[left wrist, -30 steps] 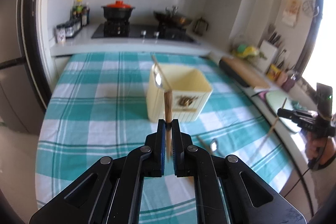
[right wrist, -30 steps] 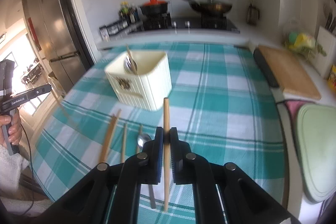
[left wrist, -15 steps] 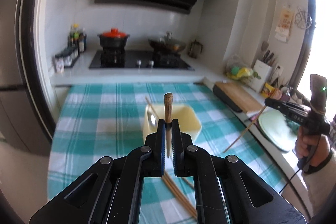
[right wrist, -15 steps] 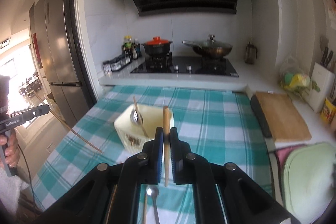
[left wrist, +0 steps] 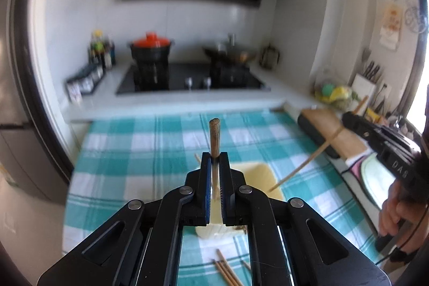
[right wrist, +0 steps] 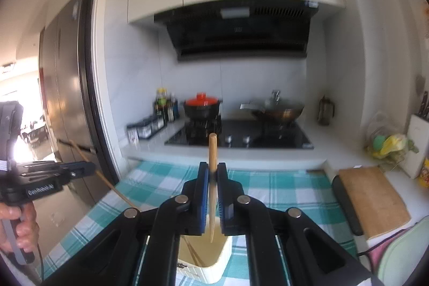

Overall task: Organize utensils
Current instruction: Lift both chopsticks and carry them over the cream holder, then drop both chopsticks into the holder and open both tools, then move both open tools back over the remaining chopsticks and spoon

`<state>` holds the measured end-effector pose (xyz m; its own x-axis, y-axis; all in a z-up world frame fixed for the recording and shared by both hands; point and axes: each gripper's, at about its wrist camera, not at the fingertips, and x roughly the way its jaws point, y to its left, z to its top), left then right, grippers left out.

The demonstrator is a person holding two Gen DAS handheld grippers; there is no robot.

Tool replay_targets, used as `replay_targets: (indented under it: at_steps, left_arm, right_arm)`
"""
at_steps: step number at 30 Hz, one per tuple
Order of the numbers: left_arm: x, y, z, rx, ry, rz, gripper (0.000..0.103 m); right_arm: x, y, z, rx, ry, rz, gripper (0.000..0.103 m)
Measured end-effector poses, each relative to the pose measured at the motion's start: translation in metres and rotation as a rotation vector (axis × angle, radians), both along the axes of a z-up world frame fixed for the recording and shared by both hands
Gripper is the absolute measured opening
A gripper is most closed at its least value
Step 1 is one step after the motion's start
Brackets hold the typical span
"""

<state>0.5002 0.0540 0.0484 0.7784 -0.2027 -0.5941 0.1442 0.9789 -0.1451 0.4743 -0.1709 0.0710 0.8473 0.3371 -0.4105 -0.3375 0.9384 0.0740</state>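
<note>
Fingers of my left gripper [left wrist: 214, 173] and right gripper [right wrist: 212, 186] each clench one chopstick [left wrist: 214, 137] [right wrist: 213, 152]; I should tip both points-down over the cream holder [right wrist: 211, 256] before releasing.

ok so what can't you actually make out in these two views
- Left wrist view: most of the cream holder is hidden behind the left tool.
- Left wrist view: the loose chopsticks on the cloth are cut off by the tool's frame.
- Right wrist view: the holder's contents are largely hidden behind the right tool.

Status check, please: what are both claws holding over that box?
Left gripper shut on dark-tipped wooden utensil. Right gripper shut on pale wooden chopstick. Cream plastic holder below, nothing blocking.
</note>
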Motion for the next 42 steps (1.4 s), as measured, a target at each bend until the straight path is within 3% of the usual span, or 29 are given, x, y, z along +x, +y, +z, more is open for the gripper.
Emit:
replay_targets:
  at_steps: [6,9,10,11,12,13,14,17,20,25,29,32,36,42]
  left_arm:
    - [0.043,-0.013,-0.057,0.02,0.208,-0.017,0.004]
    - [0.057,-0.018,-0.071,0.001,0.254,-0.007,0.005]
    - [0.06,-0.017,-0.072,-0.019,0.259,0.013,0.012]
    - [0.06,-0.015,-0.07,-0.038,0.259,0.025,0.031]
    - [0.058,-0.012,-0.067,-0.068,0.253,0.038,0.043]
    - [0.053,-0.007,-0.062,-0.095,0.233,0.047,0.063]
    - [0.048,-0.005,-0.057,-0.106,0.208,0.053,0.074]
    - [0.025,0.002,-0.045,-0.08,0.166,0.04,0.081]
    - [-0.005,0.011,-0.049,-0.059,0.195,0.018,0.09]
    - [-0.073,0.019,-0.095,-0.043,0.253,-0.021,0.093]
    - [-0.128,0.018,-0.138,-0.028,0.236,0.037,0.093]
    - [-0.163,0.012,-0.165,-0.073,0.218,0.088,0.093]
    - [-0.183,0.004,-0.183,-0.135,0.204,0.12,0.093]
    - [-0.19,0.0,-0.198,-0.094,0.229,0.166,0.093]
  right_arm:
    - [0.057,0.032,-0.064,-0.125,0.29,0.03,0.007]
    - [0.074,0.036,-0.082,-0.098,0.346,0.028,0.008]
    - [0.076,0.034,-0.084,-0.068,0.346,0.023,0.009]
    - [0.078,0.031,-0.084,-0.036,0.34,0.006,0.022]
    - [0.076,0.027,-0.082,0.001,0.325,-0.021,0.042]
    - [0.073,0.021,-0.077,0.034,0.297,-0.044,0.049]
    - [0.068,0.015,-0.07,0.06,0.261,-0.065,0.053]
    - [0.049,-0.002,-0.055,0.053,0.206,-0.075,0.053]
    - [0.027,-0.019,-0.054,0.013,0.193,-0.064,0.053]
    - [-0.029,-0.056,-0.099,-0.069,0.267,-0.046,0.055]
    - [-0.086,-0.075,-0.16,-0.171,0.333,-0.077,0.055]
    - [-0.128,-0.081,-0.188,-0.19,0.34,-0.097,0.055]
    - [-0.163,-0.085,-0.208,-0.184,0.296,-0.126,0.055]
    - [-0.175,-0.089,-0.235,-0.15,0.342,-0.169,0.055]
